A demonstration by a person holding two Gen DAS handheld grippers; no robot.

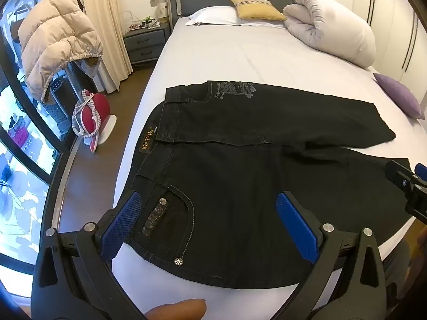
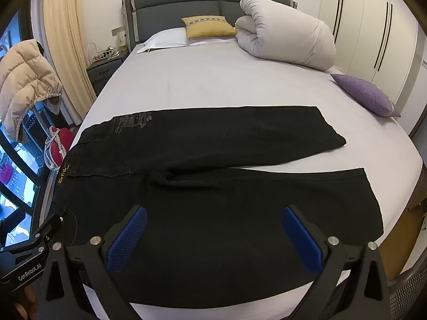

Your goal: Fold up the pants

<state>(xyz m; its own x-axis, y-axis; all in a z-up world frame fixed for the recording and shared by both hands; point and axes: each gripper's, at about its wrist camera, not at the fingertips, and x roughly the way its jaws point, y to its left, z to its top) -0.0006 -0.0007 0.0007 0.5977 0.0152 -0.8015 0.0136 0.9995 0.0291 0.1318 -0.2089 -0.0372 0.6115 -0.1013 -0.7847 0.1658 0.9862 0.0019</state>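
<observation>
1. Black jeans (image 2: 213,186) lie spread flat across the near end of the bed (image 2: 200,80), waistband toward the left edge, both legs running to the right. The far leg lies straight; the near leg angles slightly away from it, leaving a narrow wedge of sheet between the hems.
2. Left gripper (image 1: 210,224): jaws released and spread wide, blue pads on either side of the front pocket and hip area of the jeans, with nothing clamped between them. Whether the tips touch the fabric cannot be told.
3. Right gripper (image 2: 214,236): jaws likewise released and wide apart, above the thigh of the near leg, grasping nothing.
4. A fingertip (image 1: 176,310) of the person shows at the lower edge of the left wrist view.
5. Rolled white duvet (image 2: 288,32) lies at the far right of the mattress, well apart from the jeans; beside it are a yellow cushion (image 2: 208,26) and a white pillow (image 2: 165,38) against the grey headboard (image 2: 186,2).
6. Purple cushion (image 2: 365,94) rests at the right edge of the bed, near the far leg's hem but not touching it.
7. Beyond the left edge: a beige puffer jacket (image 1: 56,40) draped over a stand, a red object with a spotted cord (image 1: 93,116) on the floor, a grey nightstand (image 1: 145,40), and a cream curtain (image 1: 104,26).
8. White wardrobe doors (image 2: 373,26) fill the right wall.
</observation>
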